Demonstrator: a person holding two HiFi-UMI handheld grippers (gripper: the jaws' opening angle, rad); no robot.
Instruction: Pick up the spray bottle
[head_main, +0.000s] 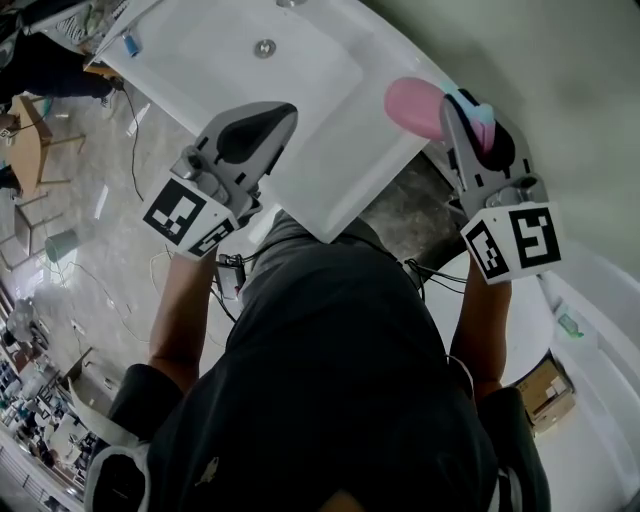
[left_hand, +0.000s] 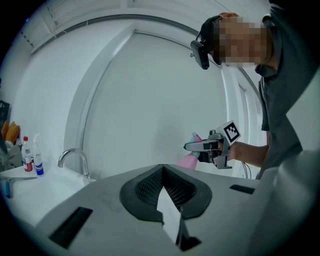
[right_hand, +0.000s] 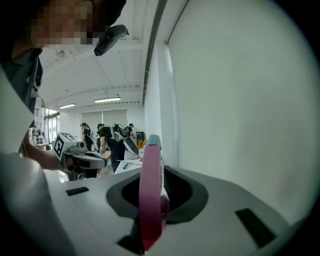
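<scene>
The pink spray bottle (head_main: 412, 104) is being held by the right gripper (head_main: 470, 118) just off the right-hand edge of the white sink (head_main: 195, 65). The jaws are being pressed against it from both sides, opened only as far as the narrow upper part of the bottle forces them. In the right gripper view the bottle is being seen edge-on between the dark pads, with its pale blue head sticking out past the tips. In the left gripper view the pink body is being shown hanging below those jaws, to the right of the sink; its base is being hidden by the left gripper's own housing.

The left gripper (head_main: 280, 113) is being held over the near edge of the sink. Its jaws are being held together with nothing between them.

A curved faucet (left_hand: 72, 156) is being seen at the back of the sink. Two small bottles (left_hand: 31, 156) are being seen standing to the left of the sink. The drain (head_main: 264, 47) is being shown in the middle of the basin.
</scene>
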